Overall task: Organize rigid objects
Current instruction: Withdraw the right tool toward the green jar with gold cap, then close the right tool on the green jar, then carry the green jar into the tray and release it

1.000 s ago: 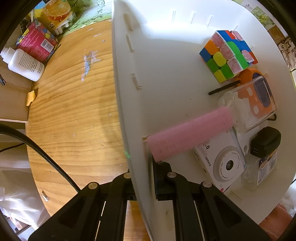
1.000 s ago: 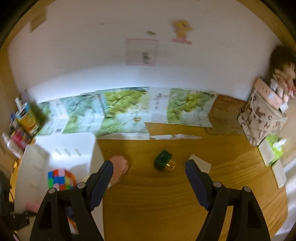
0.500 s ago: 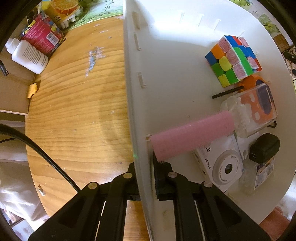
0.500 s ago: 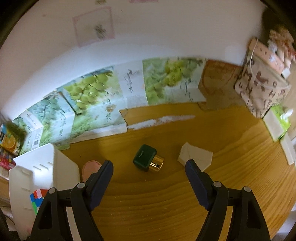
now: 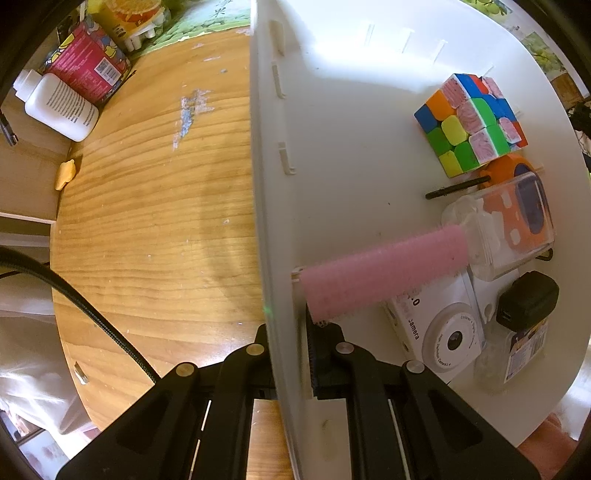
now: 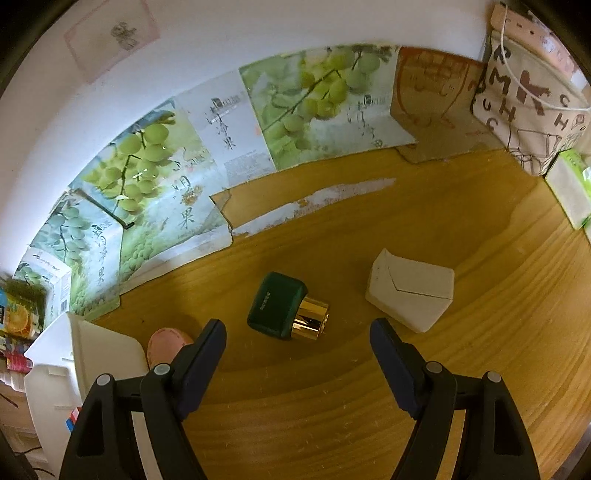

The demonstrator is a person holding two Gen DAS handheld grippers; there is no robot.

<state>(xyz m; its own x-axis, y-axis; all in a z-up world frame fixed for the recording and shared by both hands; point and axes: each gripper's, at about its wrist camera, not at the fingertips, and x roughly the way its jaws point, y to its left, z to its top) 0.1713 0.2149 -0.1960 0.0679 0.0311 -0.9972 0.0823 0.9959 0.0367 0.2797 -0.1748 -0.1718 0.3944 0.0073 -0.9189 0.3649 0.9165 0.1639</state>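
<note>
My left gripper (image 5: 286, 347) is shut on the near wall of a white bin (image 5: 332, 147). Inside the bin lie a colourful puzzle cube (image 5: 469, 125), a pink hair roller (image 5: 384, 273), a white toy camera (image 5: 439, 325), a clear box over an orange item (image 5: 517, 221) and a black adapter (image 5: 526, 301). My right gripper (image 6: 297, 338) is open and empty, just above the wooden table, close in front of a dark green bottle with a gold cap (image 6: 288, 306). A white folded block (image 6: 410, 291) lies to its right. A pink flat object (image 6: 166, 343) lies to its left, beside the bin's corner (image 6: 96, 350).
Grape-print cartons (image 6: 155, 177) line the back wall. A patterned cloth bag (image 6: 532, 92) and a green-white tissue pack (image 6: 569, 188) stand at the right. A white plastic bottle (image 5: 59, 107), a red packet (image 5: 88, 62) and a juice carton (image 5: 125, 18) stand beyond the bin.
My right gripper has tilted down and moved toward the green bottle, which is now larger and centred between the fingers. The left gripper still grips the bin wall, with a slight shift of view.
</note>
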